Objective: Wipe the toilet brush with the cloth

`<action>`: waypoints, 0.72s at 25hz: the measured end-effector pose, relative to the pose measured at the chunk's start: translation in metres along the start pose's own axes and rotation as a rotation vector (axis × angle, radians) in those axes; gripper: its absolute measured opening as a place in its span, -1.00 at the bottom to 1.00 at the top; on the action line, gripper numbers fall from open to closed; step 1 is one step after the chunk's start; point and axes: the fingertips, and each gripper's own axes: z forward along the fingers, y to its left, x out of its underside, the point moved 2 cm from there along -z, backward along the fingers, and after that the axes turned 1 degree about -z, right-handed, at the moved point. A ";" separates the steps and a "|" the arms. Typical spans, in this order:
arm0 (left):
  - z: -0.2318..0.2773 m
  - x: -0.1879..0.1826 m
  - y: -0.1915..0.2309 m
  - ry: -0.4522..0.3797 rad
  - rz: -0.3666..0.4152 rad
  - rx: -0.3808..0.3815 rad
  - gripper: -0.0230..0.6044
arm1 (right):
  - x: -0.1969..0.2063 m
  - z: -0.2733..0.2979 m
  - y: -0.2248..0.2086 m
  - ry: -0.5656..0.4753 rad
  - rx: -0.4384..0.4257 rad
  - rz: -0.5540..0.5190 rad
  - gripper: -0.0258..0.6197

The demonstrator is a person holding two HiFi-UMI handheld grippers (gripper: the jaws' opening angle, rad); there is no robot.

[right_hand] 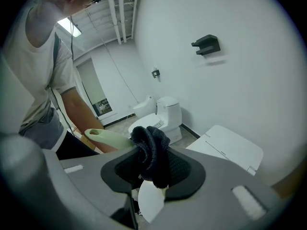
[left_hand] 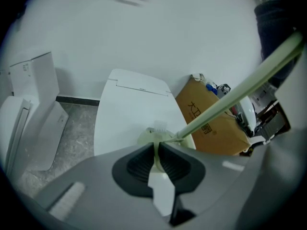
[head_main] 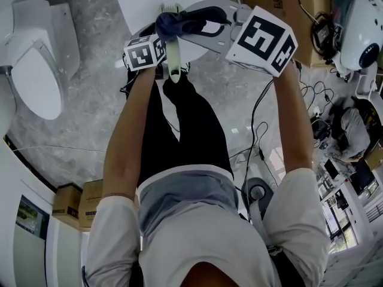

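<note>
We hold the toilet brush (left_hand: 230,97) clamped in our left claw (left_hand: 157,146) above a white toilet lid (left_hand: 136,116). Our right claw (right_hand: 152,170) grips the dark cloth (right_hand: 148,145) against the brush's handle.

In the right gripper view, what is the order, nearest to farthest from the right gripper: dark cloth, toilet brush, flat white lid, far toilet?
1. Dark cloth, clamped in the right gripper's jaws.
2. Toilet brush, green handle just left, behind the cloth.
3. Flat white lid, lower right, beyond the jaws.
4. Far toilet, centre, farthest back.
</note>
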 end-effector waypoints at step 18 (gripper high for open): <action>-0.010 0.003 -0.007 0.021 0.037 -0.014 -0.93 | -0.020 -0.021 0.031 0.045 0.030 -0.057 -0.55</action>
